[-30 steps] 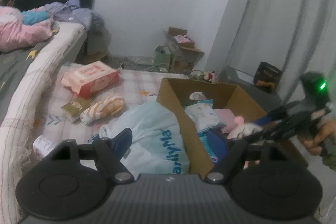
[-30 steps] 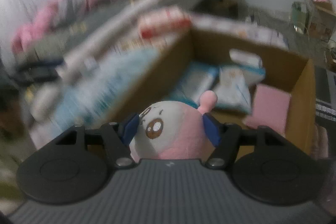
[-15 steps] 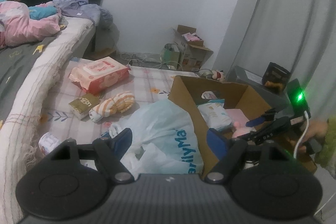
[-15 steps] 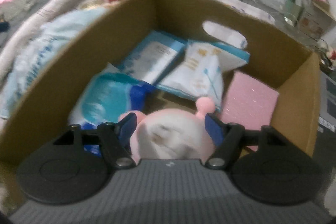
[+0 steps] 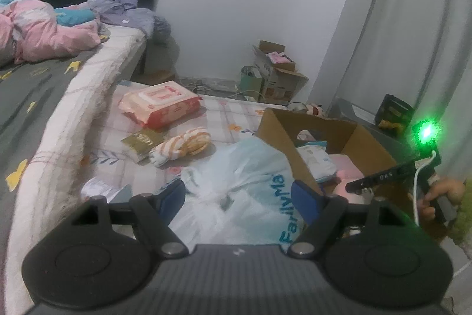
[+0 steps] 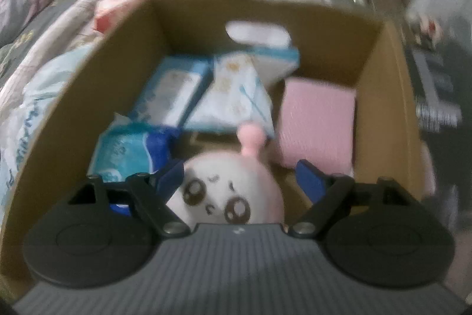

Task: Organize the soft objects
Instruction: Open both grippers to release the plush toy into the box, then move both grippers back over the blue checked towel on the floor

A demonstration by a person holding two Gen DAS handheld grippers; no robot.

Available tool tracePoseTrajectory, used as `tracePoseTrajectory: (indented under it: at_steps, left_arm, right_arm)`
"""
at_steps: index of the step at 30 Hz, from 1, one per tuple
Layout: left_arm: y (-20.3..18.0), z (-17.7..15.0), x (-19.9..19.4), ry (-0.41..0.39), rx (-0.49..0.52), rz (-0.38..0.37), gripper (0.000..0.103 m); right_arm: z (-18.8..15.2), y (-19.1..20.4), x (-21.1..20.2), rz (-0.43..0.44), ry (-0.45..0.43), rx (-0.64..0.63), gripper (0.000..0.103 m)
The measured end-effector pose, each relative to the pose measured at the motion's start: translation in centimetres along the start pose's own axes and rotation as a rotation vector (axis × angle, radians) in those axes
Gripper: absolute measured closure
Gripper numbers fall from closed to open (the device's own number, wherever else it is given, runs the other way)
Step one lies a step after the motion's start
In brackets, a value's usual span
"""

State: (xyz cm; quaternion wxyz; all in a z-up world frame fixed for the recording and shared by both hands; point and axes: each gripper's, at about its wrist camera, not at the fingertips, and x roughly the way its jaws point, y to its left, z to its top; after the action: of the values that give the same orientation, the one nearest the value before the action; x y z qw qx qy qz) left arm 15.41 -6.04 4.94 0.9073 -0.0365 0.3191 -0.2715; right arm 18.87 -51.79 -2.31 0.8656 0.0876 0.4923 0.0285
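In the right wrist view a pink and white plush toy lies low inside the cardboard box, face up. My right gripper straddles it with its jaws opening; a gap shows beside the right pad. The box also holds blue and white soft packs and a pink pad. In the left wrist view my left gripper is open and empty above a pale blue plastic bag. A striped orange and white soft roll and a pink wipes pack lie on the checked mat beyond it.
A bed with a pink quilt runs along the left. A small gold packet lies by the striped roll. Open cardboard boxes stand at the far wall, a curtain hangs on the right, and a hand grips the right tool.
The right gripper sank into the box with the plush and its jaws spread away from it; the plush's face has turned into view. The left gripper drifted sideways, still open.
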Motion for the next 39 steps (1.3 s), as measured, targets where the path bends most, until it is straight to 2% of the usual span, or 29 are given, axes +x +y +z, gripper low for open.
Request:
tracePoseTrajectory:
  at_steps: [2, 7, 14, 17, 20, 23, 26, 31, 33, 34, 36, 39]
  left_arm:
    - [0.5, -0.3, -0.5, 0.001, -0.005, 0.009, 0.023]
    - [1.8, -1.6, -1.9, 0.005, -0.024, 0.038, 0.022]
    - [3.4, -3.5, -3.7, 0.008, -0.02, 0.093, 0.02]
    - [3.9, -4.3, -4.7, 0.013, -0.005, 0.11, 0.019]
    - [4.4, -5.3, -5.9, 0.024, 0.023, 0.136, 0.018]
    - [4.8, -6.4, -6.7, 0.04, 0.041, 0.166, 0.018]
    - [5.3, -7.7, -7.2, 0.052, 0.032, 0.19, 0.02]
    - [6.1, -9.8, -7.4, 0.094, 0.021, 0.207, 0.027]
    - [6.1, -10.8, -7.1, 0.121, 0.041, 0.224, 0.034]
    - [6.1, -11.2, -6.9, 0.132, 0.052, 0.231, 0.04]
    - [6.3, -11.8, -6.5, 0.152, 0.054, 0.235, 0.043]
    - [6.8, -12.6, -6.2, 0.161, 0.042, 0.229, 0.051]
  right_arm:
    - [-0.3, -0.1, 0.3, 0.034, -0.01, 0.049, 0.028]
    - [-0.7, 0.2, 0.5, 0.027, -0.059, 0.072, 0.029]
    - [-0.7, 0.7, -0.5, -0.021, -0.067, 0.081, 0.021]
    - [-0.4, 1.6, -2.4, -0.045, -0.125, 0.068, 0.02]
    - [-0.4, 3.1, -5.8, -0.046, -0.231, 0.076, 0.019]
    - [-1.1, 5.9, -9.8, 0.033, -0.334, 0.079, 0.019]
    - [-2.6, 9.9, -12.3, 0.17, -0.368, 0.064, 0.019]
    - [-5.8, 17.6, -11.4, 0.364, -0.295, 0.001, 0.023]
    - [-7.0, 20.5, -9.5, 0.428, -0.237, -0.014, 0.031]
    - [-7.6, 21.9, -8.4, 0.445, -0.213, -0.041, 0.033]
    - [-8.9, 25.2, -6.1, 0.433, -0.163, -0.101, 0.041]
    - [-10.6, 29.1, -3.0, 0.437, -0.092, -0.158, 0.047]
